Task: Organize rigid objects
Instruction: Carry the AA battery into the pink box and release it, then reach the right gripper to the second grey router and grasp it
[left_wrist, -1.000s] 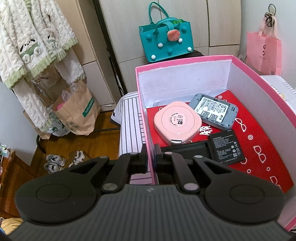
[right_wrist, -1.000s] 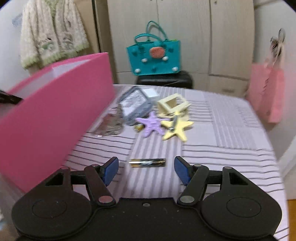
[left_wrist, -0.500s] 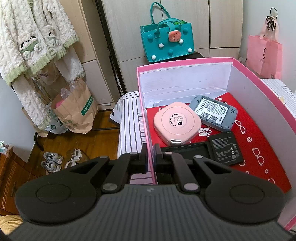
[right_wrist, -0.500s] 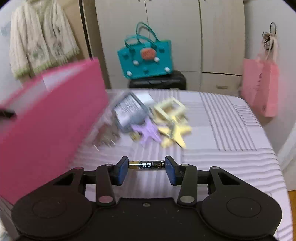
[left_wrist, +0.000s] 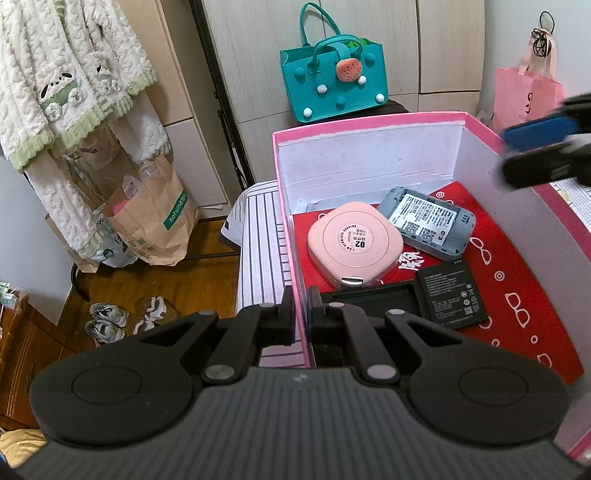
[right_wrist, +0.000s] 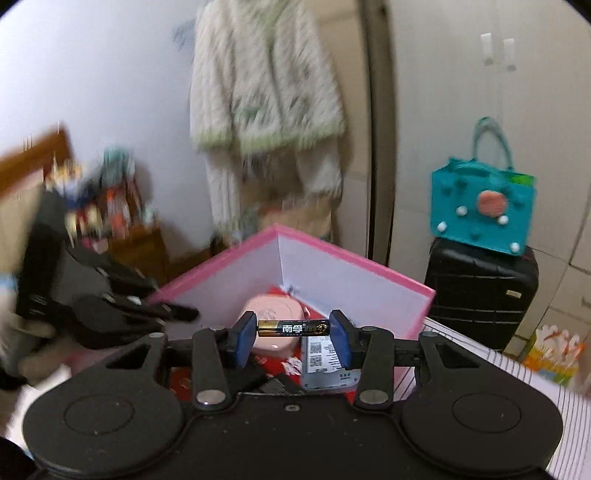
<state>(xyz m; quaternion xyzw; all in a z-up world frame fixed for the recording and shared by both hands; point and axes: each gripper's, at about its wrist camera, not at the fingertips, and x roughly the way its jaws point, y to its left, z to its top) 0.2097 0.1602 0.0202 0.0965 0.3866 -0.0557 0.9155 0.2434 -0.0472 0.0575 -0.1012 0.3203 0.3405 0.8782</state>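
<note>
Right tongs (right_wrist: 292, 329) pinch the AA battery (right_wrist: 292, 328) end-to-end above the pink box (right_wrist: 369, 275), left tongs (left_wrist: 300, 317) clamp its wall; a slipping end-grip risks dropping it outside.

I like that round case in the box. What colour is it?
The round case is pale pink with a round label; the left wrist view shows it best.

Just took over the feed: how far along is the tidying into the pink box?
Done: the pink box already holds a round pink case, a grey device and a flat black battery pack. In hand: the right gripper clamps a small battery end to end above the box, while the left gripper pinches the box wall. Left: dropping it in; other loose items aren't visible now.
</note>
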